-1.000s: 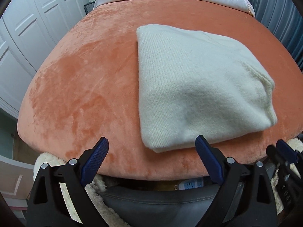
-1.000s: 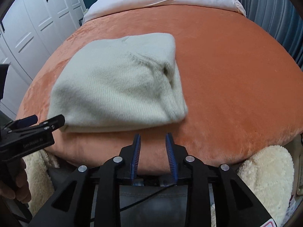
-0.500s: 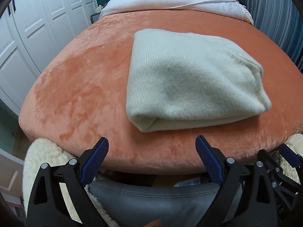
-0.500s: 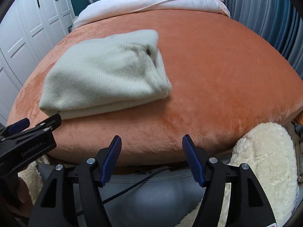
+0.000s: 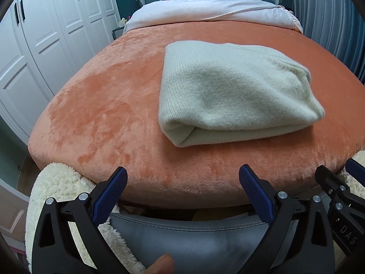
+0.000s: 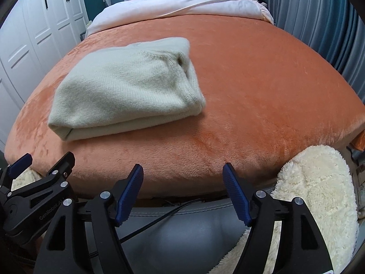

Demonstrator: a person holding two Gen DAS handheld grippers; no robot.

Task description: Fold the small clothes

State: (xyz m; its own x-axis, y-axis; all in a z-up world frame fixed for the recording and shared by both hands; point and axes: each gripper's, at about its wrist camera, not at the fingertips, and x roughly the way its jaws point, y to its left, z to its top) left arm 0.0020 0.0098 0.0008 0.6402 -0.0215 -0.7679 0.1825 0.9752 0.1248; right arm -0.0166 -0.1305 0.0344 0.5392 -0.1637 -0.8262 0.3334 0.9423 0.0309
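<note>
A cream knitted garment (image 5: 230, 91) lies folded into a thick rectangle on the orange blanket (image 5: 109, 105); it also shows in the right wrist view (image 6: 127, 86). My left gripper (image 5: 182, 178) is open and empty, held back from the bed's near edge, in front of the garment. My right gripper (image 6: 182, 173) is open and empty, also off the near edge, to the right of the garment. The left gripper's side shows at the right wrist view's lower left (image 6: 41, 178).
White wardrobe doors (image 5: 45, 34) stand on the left. A pale duvet (image 5: 209, 9) covers the bed's far end. A fluffy cream cover (image 6: 319, 187) over a grey seat (image 5: 194, 239) lies below the grippers. Curtains (image 6: 319, 11) hang on the right.
Both grippers have drawn back and lower, away from the garment. The right gripper has opened from nearly shut. The folded garment has not moved.
</note>
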